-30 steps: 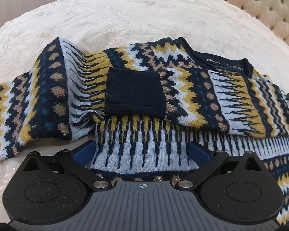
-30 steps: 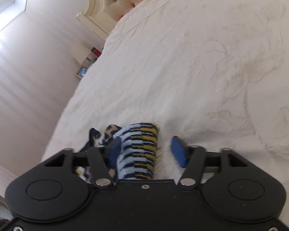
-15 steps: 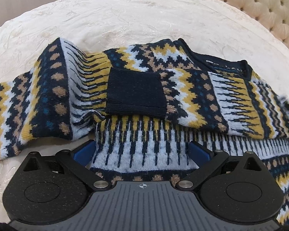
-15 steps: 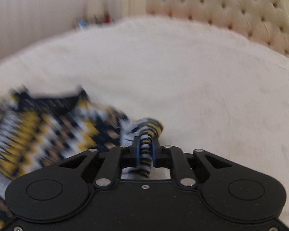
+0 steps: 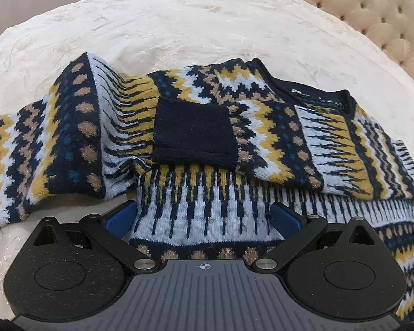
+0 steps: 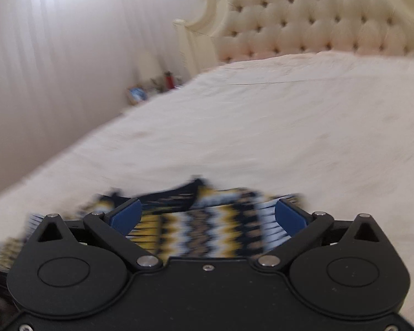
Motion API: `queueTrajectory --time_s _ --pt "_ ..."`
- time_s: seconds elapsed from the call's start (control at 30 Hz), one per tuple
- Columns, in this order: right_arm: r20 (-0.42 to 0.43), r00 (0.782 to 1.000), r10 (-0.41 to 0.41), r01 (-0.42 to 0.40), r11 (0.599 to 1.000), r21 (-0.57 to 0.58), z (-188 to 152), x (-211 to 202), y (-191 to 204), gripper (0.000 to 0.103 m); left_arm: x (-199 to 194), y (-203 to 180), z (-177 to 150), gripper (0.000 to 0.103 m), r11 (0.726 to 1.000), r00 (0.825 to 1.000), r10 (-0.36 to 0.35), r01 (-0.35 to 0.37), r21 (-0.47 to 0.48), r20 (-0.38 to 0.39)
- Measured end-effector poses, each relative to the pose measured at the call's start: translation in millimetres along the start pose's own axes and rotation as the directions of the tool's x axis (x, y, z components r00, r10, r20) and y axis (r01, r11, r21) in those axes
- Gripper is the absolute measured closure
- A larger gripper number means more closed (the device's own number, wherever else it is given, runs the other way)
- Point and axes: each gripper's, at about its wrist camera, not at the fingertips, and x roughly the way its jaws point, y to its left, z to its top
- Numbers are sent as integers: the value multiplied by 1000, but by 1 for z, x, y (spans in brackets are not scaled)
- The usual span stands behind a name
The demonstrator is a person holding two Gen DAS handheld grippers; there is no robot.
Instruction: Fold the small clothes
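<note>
Patterned sweater [image 5: 196,143] on bed [image 5: 179,27], sleeves folded in; left hand-held gripper [image 5: 204,216] open astride hem, right hand-held gripper [image 6: 208,215] opening, nothing pinched; risk: loose sleeve cuff [image 5: 193,135] slips, fold undone.

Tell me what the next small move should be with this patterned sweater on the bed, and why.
Probably bring the left hand-held gripper down to pinch the hem of the sweater lying between its wide-apart pads. One sleeve, with its navy cuff, already lies folded across the body, and the right hand-held gripper is opening with nothing pinched, so a bottom-up fold looks next.
</note>
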Motion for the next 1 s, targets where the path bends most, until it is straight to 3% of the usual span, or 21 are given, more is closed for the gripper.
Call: queueTrajectory --time_s 0.1,0.3,0.47,0.57,0.67,0.87,0.93,1.0 --pt "15 999 33 -32 999 -32 -22 6 4 1 -2 2 -2 1 1000 1000 -19 19 9 7" --pt "-69 997 20 -23 999 -47 -42 31 -7 1 -8 4 0 1 999 999 -41 42 -17 34" --pt "-72 992 107 -104 994 36 -38 28 -8 1 -43 15 7 2 999 985 25 -16 -52 170" --pt "-65 985 162 -157 985 73 -39 28 -3 1 -72 30 13 2 992 964 78 -50 -117 252" --pt "-60 982 179 -172 979 113 -42 27 3 1 -99 53 21 2 970 935 188 -130 -204 300" --pt "-18 988 154 -151 984 91 -45 20 37 1 -125 107 39 2 920 901 361 -302 -250 241" --pt "-14 990 138 -137 989 57 -48 17 52 1 -131 122 38 2 893 873 432 -380 -241 227" --pt "-27 992 125 -125 992 17 -54 14 67 1 -138 138 28 2 852 828 512 -453 -264 231"
